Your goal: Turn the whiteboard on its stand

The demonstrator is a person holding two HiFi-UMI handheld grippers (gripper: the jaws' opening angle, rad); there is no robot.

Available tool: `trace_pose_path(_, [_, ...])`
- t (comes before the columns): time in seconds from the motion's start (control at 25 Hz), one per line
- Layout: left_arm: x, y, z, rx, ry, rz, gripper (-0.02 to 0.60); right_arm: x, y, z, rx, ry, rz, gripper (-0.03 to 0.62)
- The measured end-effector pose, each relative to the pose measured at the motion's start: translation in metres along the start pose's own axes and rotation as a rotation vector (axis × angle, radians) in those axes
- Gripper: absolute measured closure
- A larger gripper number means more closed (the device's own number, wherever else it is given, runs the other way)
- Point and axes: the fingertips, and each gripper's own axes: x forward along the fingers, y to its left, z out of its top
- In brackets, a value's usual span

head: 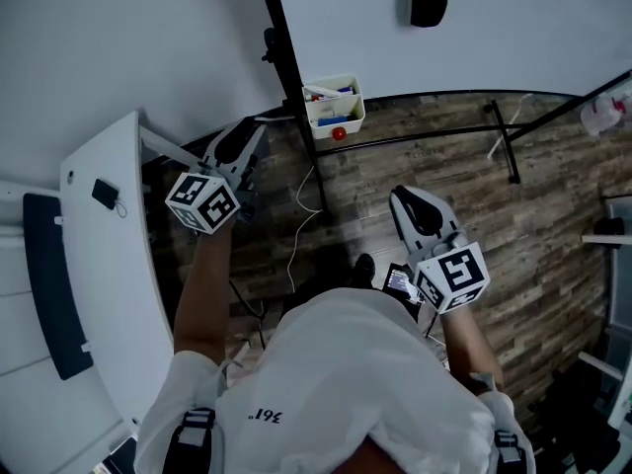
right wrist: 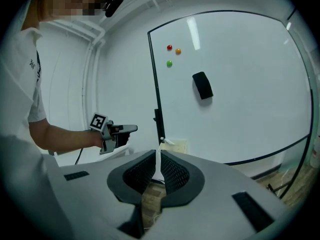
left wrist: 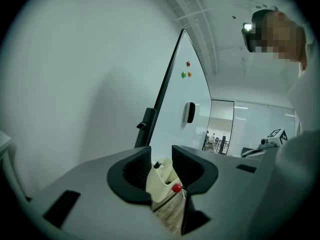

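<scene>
While we are holding the left gripper (left wrist: 161,166) released and empty, aimed at the pen tray (left wrist: 162,176) by the black stand post (left wrist: 150,121), the whiteboard (right wrist: 235,84) is standing upright ahead and the right gripper (right wrist: 158,170) is sitting clenched on nothing.

Office-like room: whiteboard (right wrist: 250,109), glass partitions (left wrist: 222,125), wood-plank floor (head: 444,171), white walls (left wrist: 75,84).

Glossy white whiteboard (right wrist: 240,114); matt black metal stand (head: 296,92); rough wood-plank floor (head: 553,215)
</scene>
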Motion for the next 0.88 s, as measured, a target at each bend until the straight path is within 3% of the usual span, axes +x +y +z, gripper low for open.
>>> trace_pose_path(0.2, [0.031, 0.022, 0.012, 0.027, 0.009, -0.06, 0.447, 0.006, -0.007, 0.008, 0.007, -0.018, -0.081, 0.563])
trace_pose_path(0.48, [0.078, 0.038, 0.026, 0.126, 0.024, -0.19, 0.349, 0.013, -0.011, 0.01, 0.014, -0.017, -0.167, 0.563])
trace_pose_path(0.88, [0.123, 0.033, 0.028, 0.187, 0.051, -0.28, 0.341, 0.038, -0.032, 0.044, -0.065, -0.042, -0.197, 0.562])
